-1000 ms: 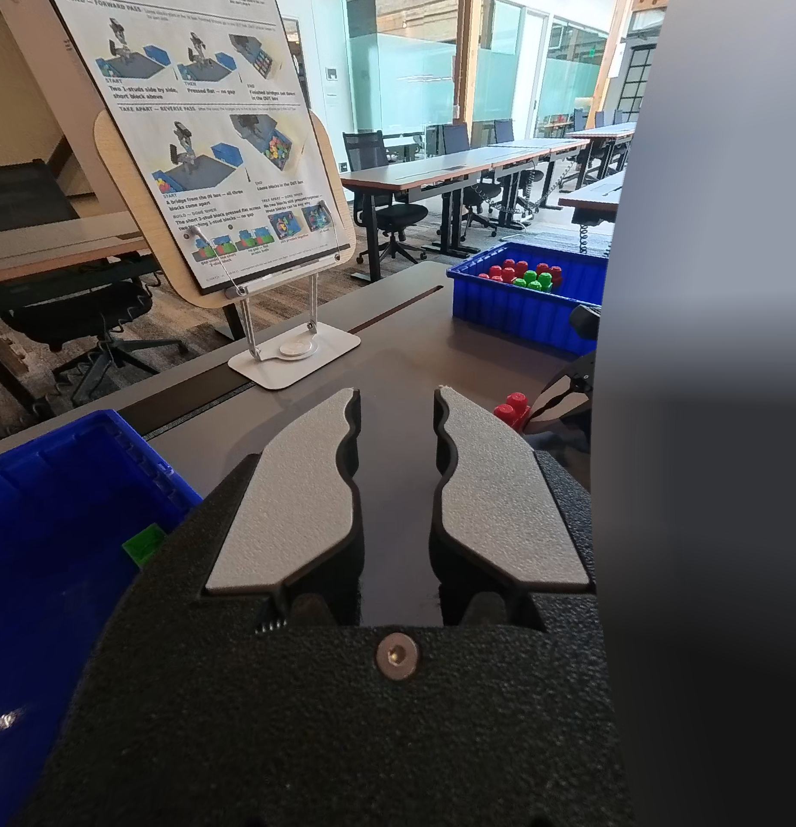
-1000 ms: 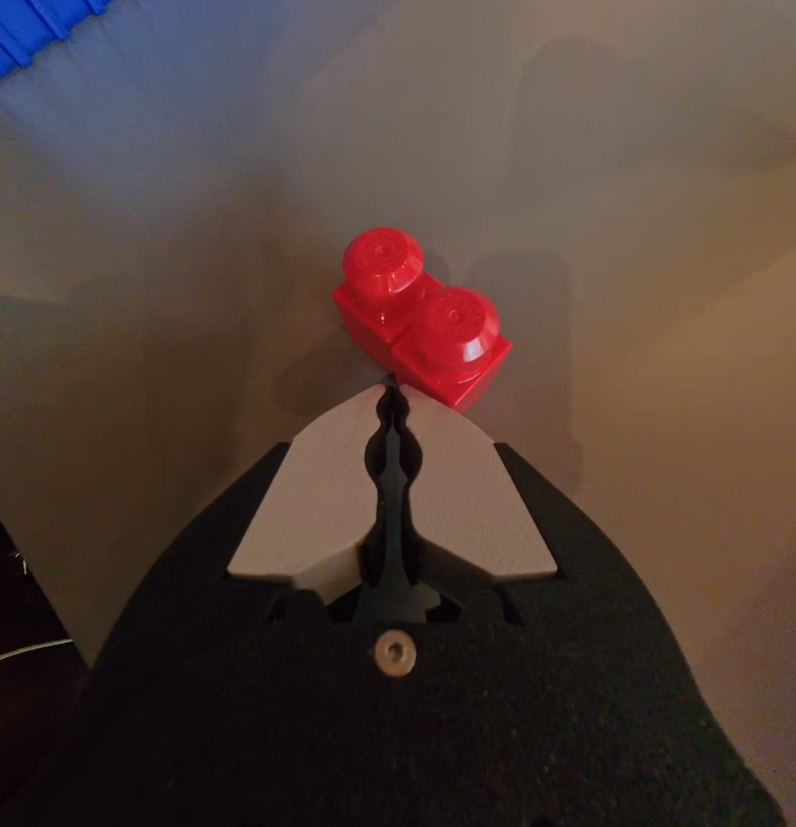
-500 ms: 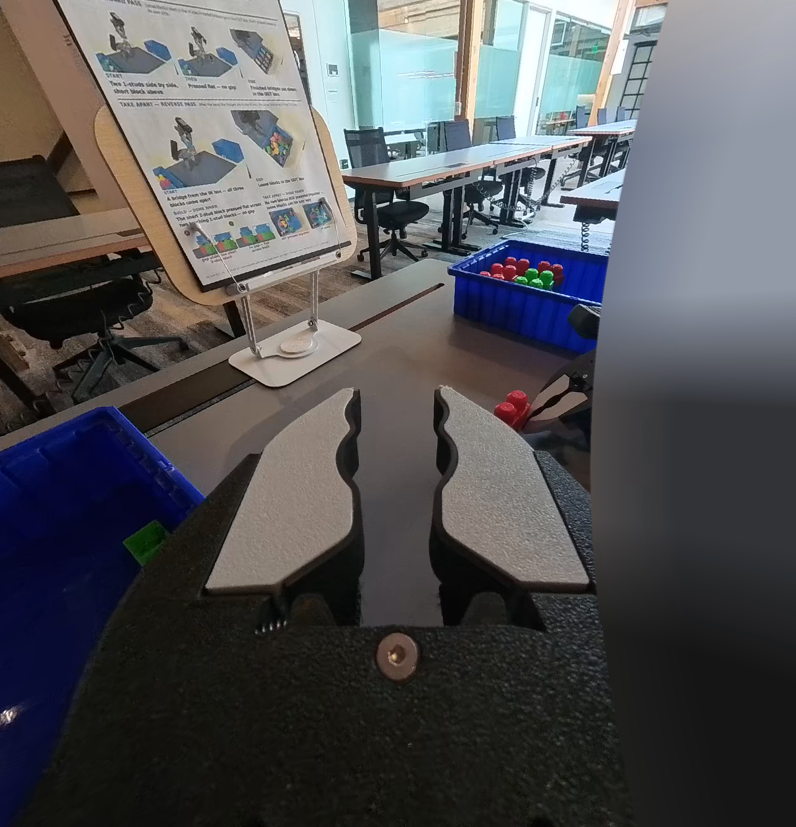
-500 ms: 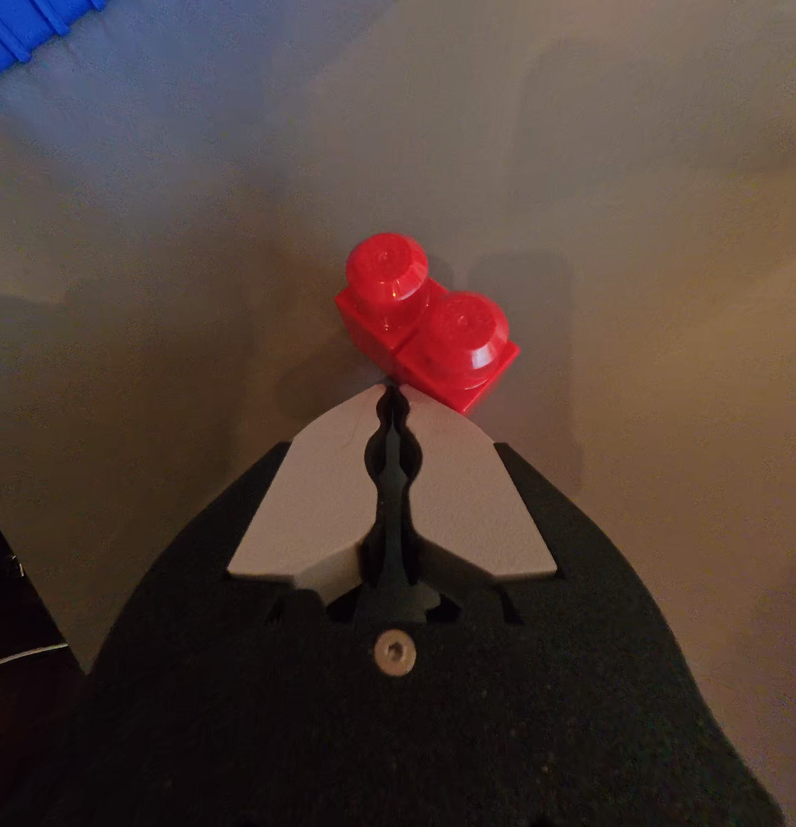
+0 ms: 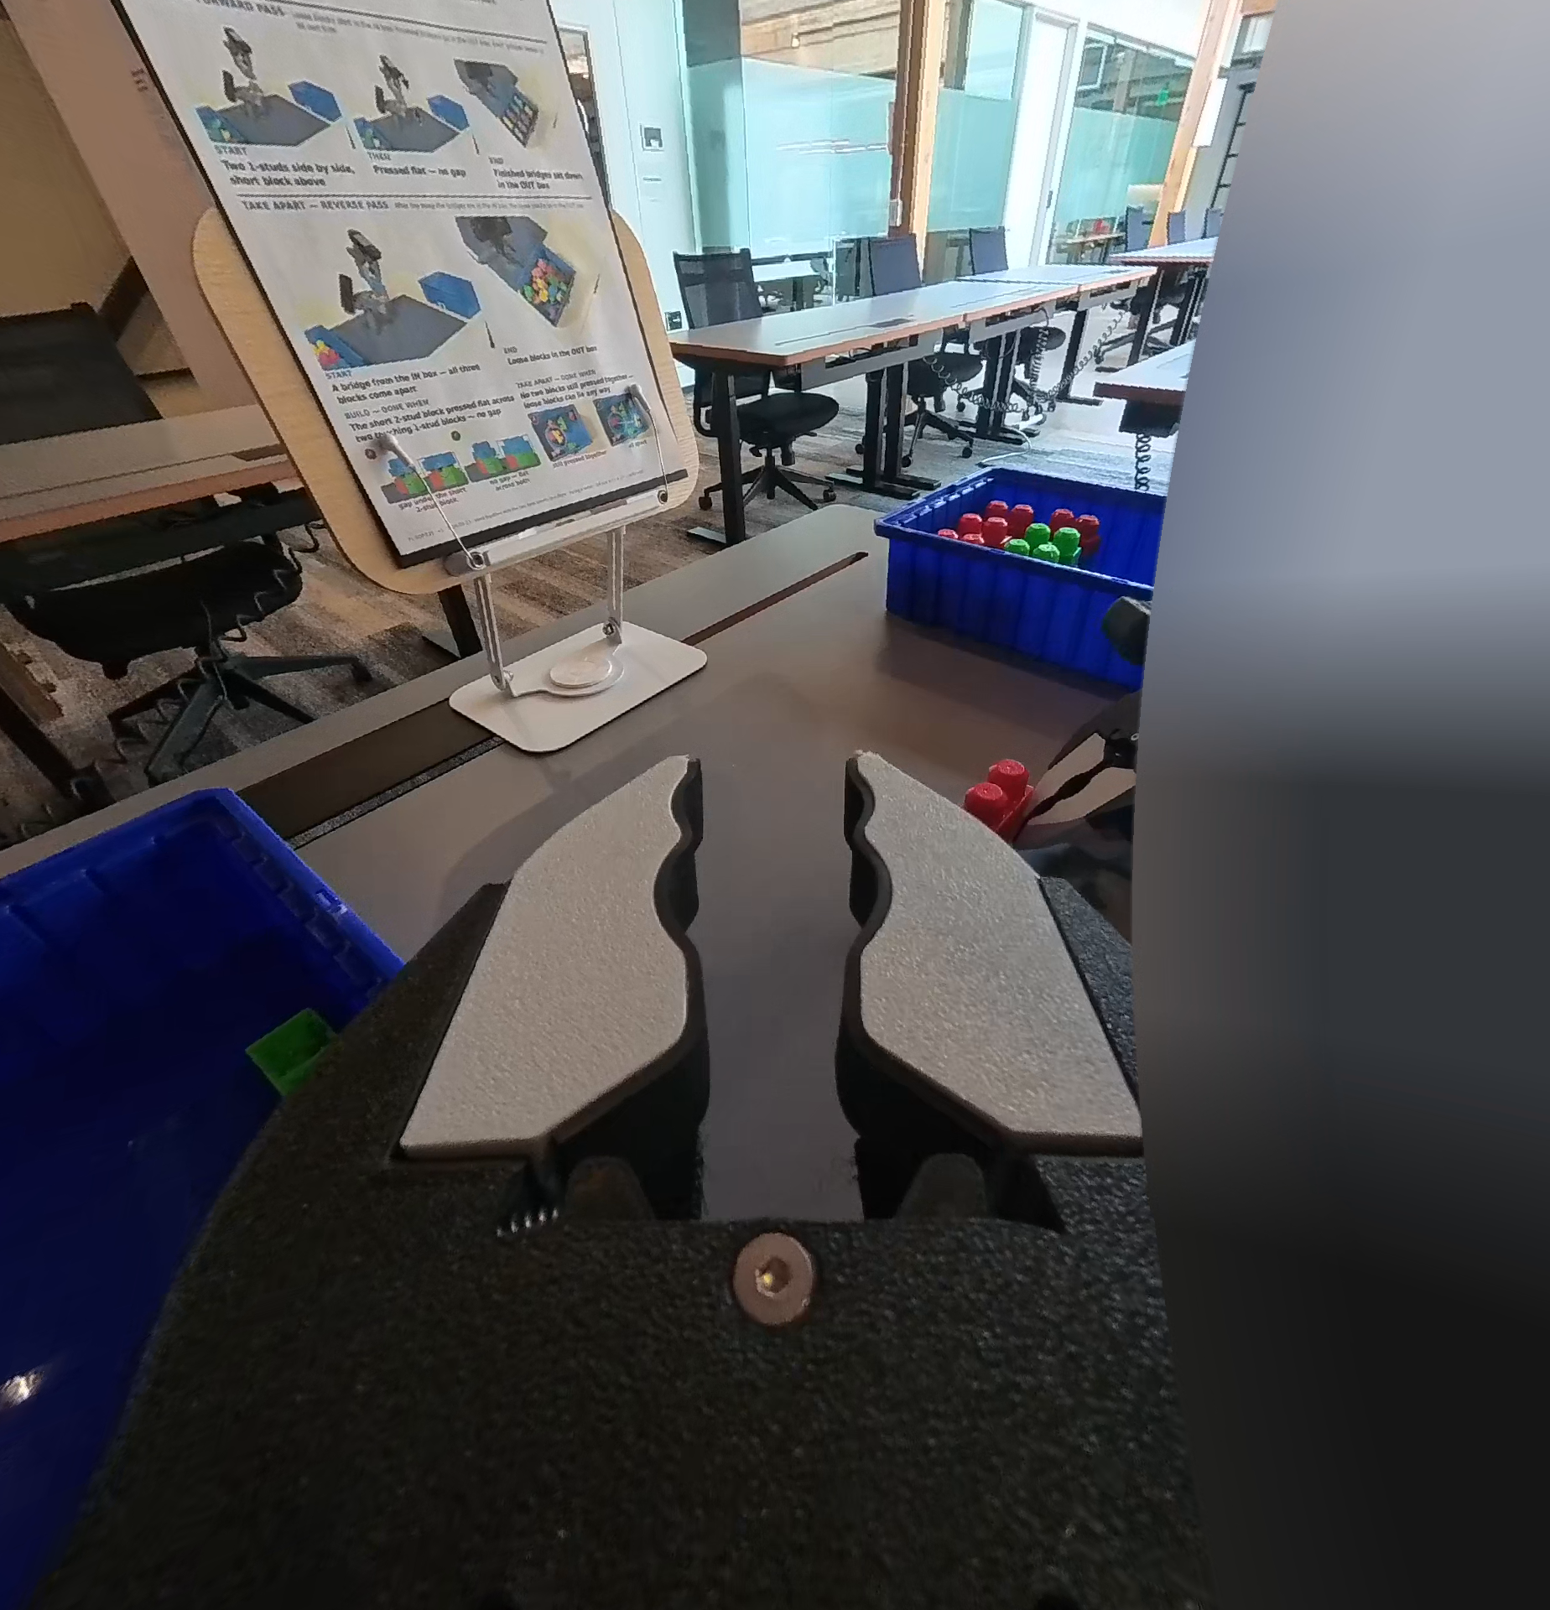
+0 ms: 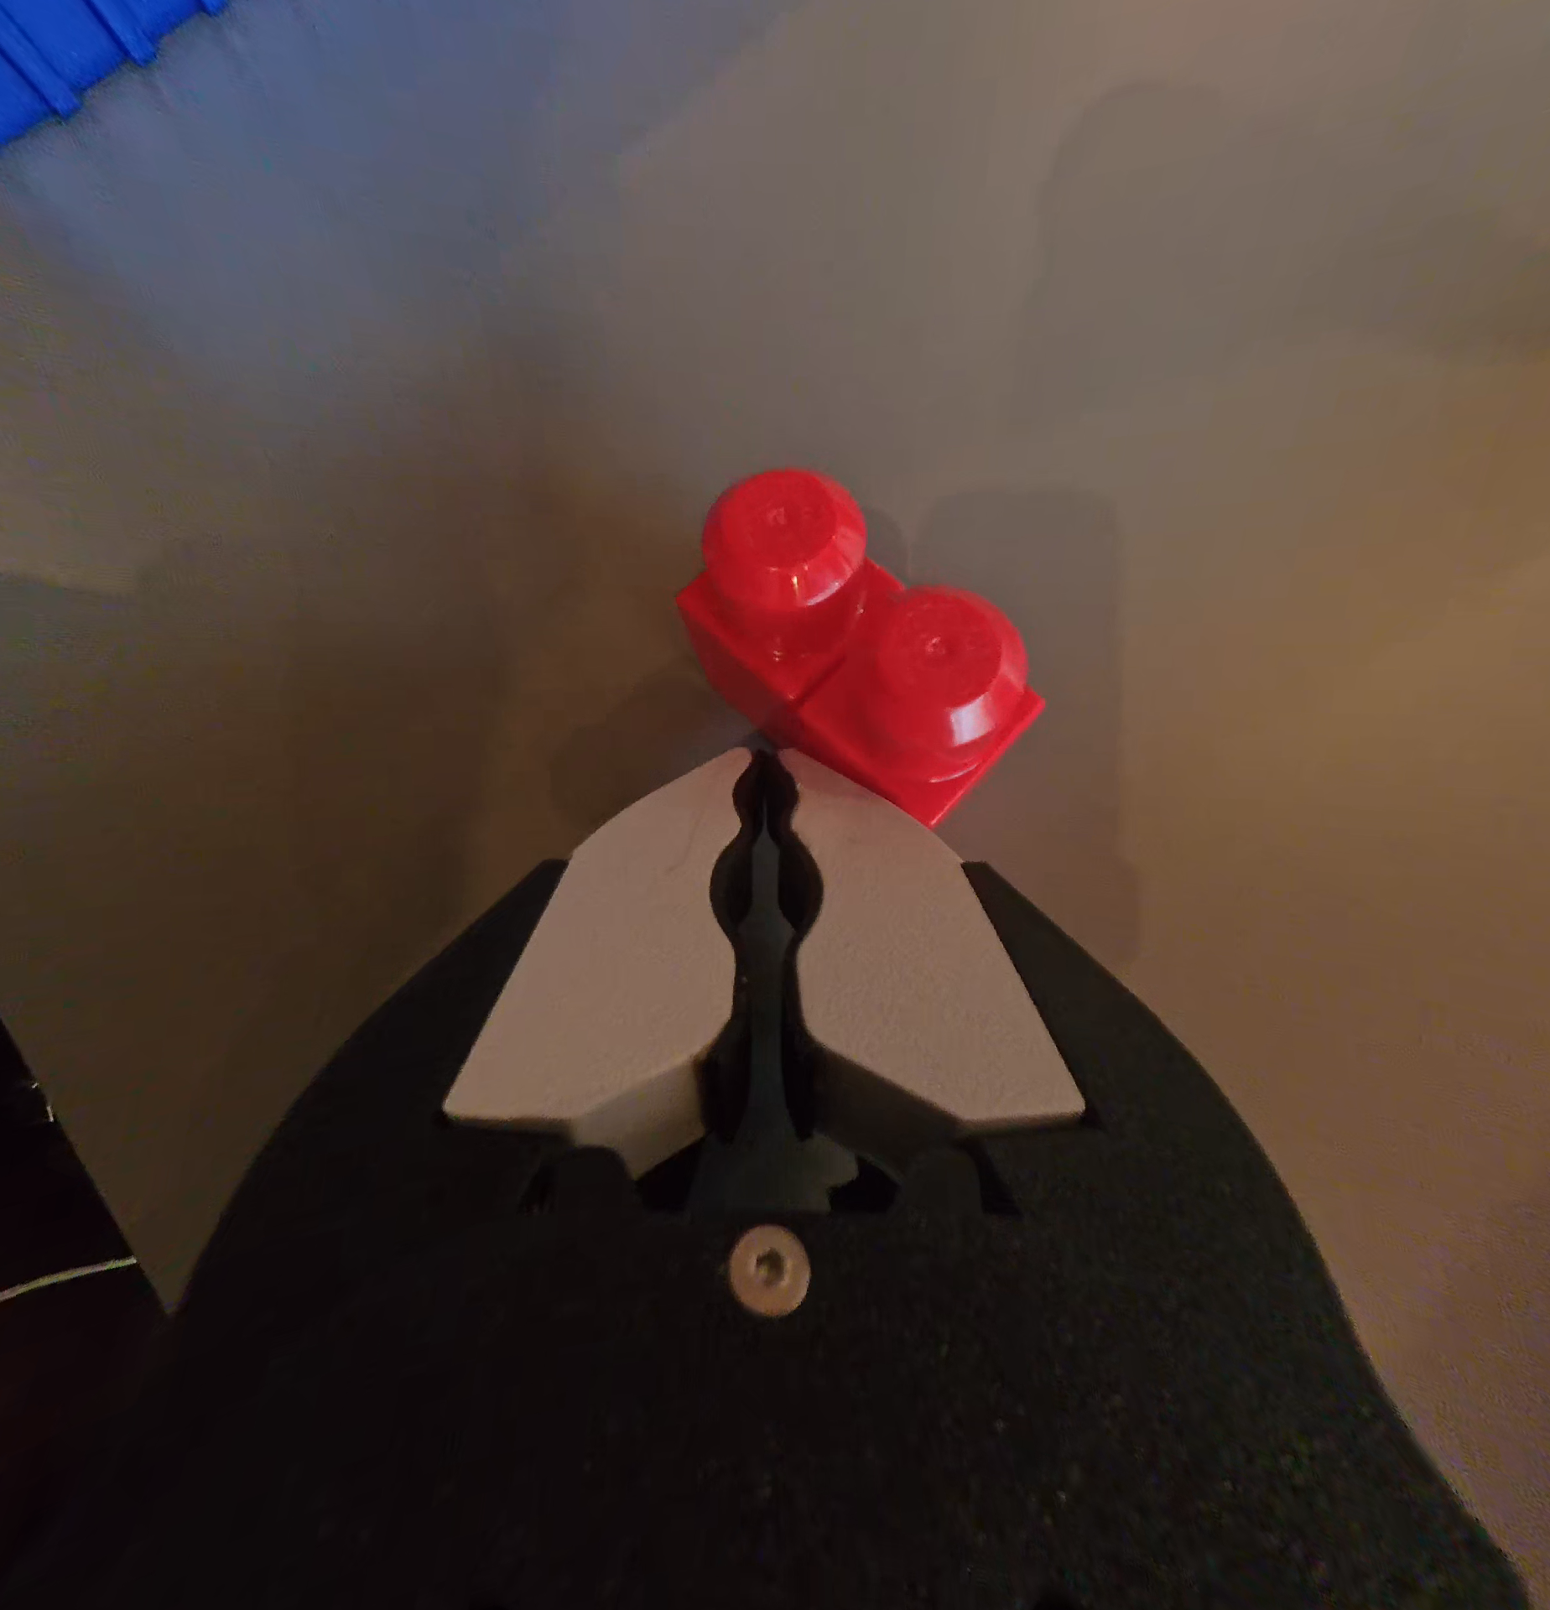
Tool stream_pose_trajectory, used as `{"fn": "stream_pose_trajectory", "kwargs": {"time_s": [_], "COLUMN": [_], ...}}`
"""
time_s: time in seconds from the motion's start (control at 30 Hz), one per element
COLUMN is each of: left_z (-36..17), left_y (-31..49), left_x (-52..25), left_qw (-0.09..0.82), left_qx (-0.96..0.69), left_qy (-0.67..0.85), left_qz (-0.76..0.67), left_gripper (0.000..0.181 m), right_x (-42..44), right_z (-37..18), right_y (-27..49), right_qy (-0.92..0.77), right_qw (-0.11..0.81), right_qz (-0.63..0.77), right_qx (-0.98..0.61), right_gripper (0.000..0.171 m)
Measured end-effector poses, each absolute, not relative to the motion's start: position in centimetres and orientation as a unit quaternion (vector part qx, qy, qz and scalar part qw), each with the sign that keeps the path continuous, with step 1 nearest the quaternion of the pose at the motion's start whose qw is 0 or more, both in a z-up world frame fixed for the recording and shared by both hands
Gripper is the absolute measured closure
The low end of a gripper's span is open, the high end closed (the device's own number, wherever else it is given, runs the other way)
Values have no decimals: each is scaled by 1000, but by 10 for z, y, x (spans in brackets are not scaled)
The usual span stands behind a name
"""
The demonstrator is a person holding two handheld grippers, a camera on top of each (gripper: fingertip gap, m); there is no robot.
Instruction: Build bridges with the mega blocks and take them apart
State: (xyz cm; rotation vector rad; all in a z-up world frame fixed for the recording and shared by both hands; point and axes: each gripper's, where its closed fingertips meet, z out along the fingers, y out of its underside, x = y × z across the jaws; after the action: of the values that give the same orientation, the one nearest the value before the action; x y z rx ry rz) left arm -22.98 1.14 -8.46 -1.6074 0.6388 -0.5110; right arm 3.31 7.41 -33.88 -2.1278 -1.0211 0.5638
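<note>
Two red one-stud blocks stand side by side on the grey table, one [image 6: 780,601] farther left, the other [image 6: 928,697] nearer right, touching each other. My right gripper [image 6: 764,756] is shut and empty, its tips right at the near edge of the pair. In the left wrist view the red pair [image 5: 998,788] sits to the right with the right gripper [image 5: 1046,797] against it. My left gripper [image 5: 771,775] is open and empty above the table, left of the pair.
A blue bin [image 5: 1015,601] at the back right holds red and green blocks [image 5: 1029,531]. Another blue bin [image 5: 100,1002] at the near left holds a green block [image 5: 288,1050]. An instruction sheet on a stand [image 5: 580,671] is at the table's far edge. The grippers' ends are close to 35 centimetres from one another.
In the right wrist view the red pair has shifted slightly to the right and nearer the tips. The right gripper stays shut. The left gripper has barely moved.
</note>
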Motion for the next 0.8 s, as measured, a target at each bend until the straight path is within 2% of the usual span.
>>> {"fn": "stream_pose_trajectory", "kwargs": {"time_s": [0.03, 0.27, 0.47, 0.5, 0.53, 0.6, 0.7, 0.73, 0.77, 0.8], "left_z": [-84, -85, -92, -94, -96, -101, -107, -111, -115, -119], "left_y": [11, 10, 21, 23, 26, 30, 40, 46, 53, 62], "left_x": [-230, -233, -277, -288, -297, -310, -313, -315, -319, -325], "left_qw": [620, 620, 634, 636, 637, 640, 629, 618, 609, 602], "left_qx": [-699, -701, -725, -729, -733, -733, -736, -743, -750, -755], "left_qy": [278, 278, 228, 222, 215, 218, 218, 215, 213, 212], "left_qz": [-222, -217, -141, -120, -99, -76, -121, -140, -149, -149], "left_gripper": [151, 150, 144, 136, 118, 96, 62, 55, 57, 67], "right_x": [33, 29, 28, 31, 35, 43, 57, 62, 66, 70], "right_z": [-339, -336, -289, -280, -272, -257, -240, -236, -233, -230], "right_y": [74, 67, 37, 34, 31, 28, 32, 34, 36, 38], "right_qy": [-395, -405, -451, -456, -461, -470, -473, -473, -473, -473], "right_qw": [349, 342, 377, 382, 389, 402, 420, 426, 432, 436], "right_qz": [218, 225, 252, 254, 256, 257, 240, 229, 218, 209], "right_qx": [-821, -818, -769, -762, -756, -743, -737, -736, -736, -737], "right_gripper": [171, 171, 171, 171, 171, 171, 171, 171, 171, 171]}}
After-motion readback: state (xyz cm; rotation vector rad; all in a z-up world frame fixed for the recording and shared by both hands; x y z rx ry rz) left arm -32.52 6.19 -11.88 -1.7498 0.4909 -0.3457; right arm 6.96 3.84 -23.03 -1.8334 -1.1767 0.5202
